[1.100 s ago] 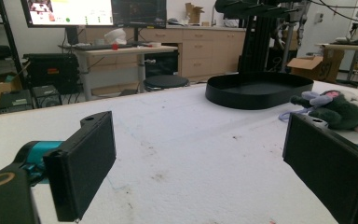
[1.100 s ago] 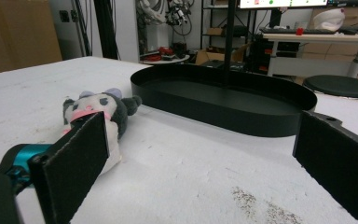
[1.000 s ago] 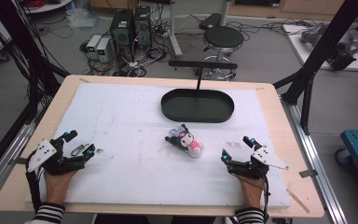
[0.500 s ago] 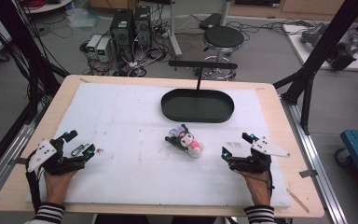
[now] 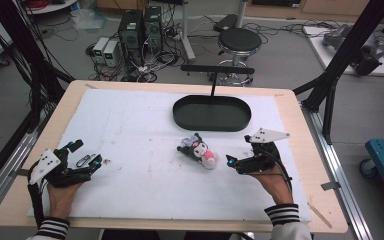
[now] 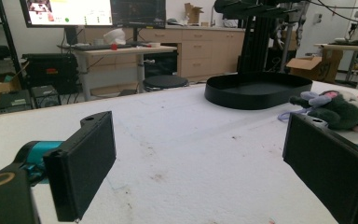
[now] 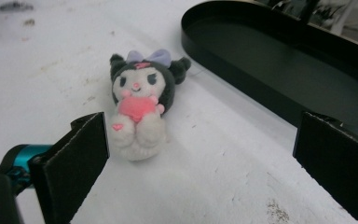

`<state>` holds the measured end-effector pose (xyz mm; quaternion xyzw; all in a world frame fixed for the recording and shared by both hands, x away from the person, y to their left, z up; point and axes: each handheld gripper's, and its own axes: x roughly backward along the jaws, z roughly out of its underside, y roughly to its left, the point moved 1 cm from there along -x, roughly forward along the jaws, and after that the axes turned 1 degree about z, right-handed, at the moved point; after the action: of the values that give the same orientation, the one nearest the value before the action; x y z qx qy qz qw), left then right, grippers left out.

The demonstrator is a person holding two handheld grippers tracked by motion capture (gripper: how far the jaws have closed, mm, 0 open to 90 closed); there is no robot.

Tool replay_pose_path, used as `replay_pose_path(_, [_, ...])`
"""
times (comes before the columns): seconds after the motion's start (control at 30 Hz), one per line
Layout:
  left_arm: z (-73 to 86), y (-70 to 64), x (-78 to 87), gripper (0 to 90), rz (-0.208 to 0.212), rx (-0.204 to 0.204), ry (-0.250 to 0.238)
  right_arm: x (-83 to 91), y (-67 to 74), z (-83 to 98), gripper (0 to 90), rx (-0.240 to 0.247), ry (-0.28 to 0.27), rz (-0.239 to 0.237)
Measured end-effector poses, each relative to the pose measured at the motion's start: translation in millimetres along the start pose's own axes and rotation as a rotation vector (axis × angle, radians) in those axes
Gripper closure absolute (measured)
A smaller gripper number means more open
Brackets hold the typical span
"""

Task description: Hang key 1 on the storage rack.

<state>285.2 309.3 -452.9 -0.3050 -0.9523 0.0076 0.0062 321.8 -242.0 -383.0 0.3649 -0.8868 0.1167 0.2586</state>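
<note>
A small plush toy (image 5: 198,149) with a black hood, a purple bow and a pink heart lies on the white mat, just in front of the black oval tray (image 5: 212,113). My right gripper (image 5: 239,151) rests on the mat right of the plush, open and aimed at it. In the right gripper view the plush (image 7: 140,102) lies ahead of the left jaw, untouched, with the tray (image 7: 284,60) behind it and the gripper (image 7: 200,168) wide open. My left gripper (image 5: 86,153) sits open at the table's left, holding nothing (image 6: 205,172). From there the plush (image 6: 335,107) and tray (image 6: 256,88) show far off.
The white mat (image 5: 145,130) covers most of the wooden table (image 5: 300,115). A small metal clip (image 5: 82,160) lies between the left gripper's jaws. A black T-shaped stand (image 5: 215,75) rises behind the tray. A stool and computers stand on the floor beyond.
My right gripper has moved forward and left toward the plush and turned its jaws at it. The left gripper, plush and tray have stayed put.
</note>
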Motion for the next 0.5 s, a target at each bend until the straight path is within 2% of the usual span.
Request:
replay_pose_path(0.1, [0.0, 0.1, 0.1, 9.8, 0.000, 0.001, 0.001, -6.2, 1.8, -12.3, 2.7, 0.029, 0.051, -0.026])
replay_pose_path(0.27, [0.0, 0.0, 0.0, 9.8, 0.000, 0.000, 0.000, -11.7, 2.9, -23.3, 2.7, 0.042, 0.091, -0.049])
replay_pose_path(0.3, [0.0, 0.0, 0.1, 9.8, -0.001, 0.001, 0.000, -14.7, 3.1, -27.9, 2.7, 0.059, 0.112, -0.059])
replay_pose_path(0.5, [0.0, 0.1, 0.1, 9.8, -0.001, 0.003, 0.001, -22.2, 5.2, -38.1, 2.8, 0.092, 0.168, -0.068])
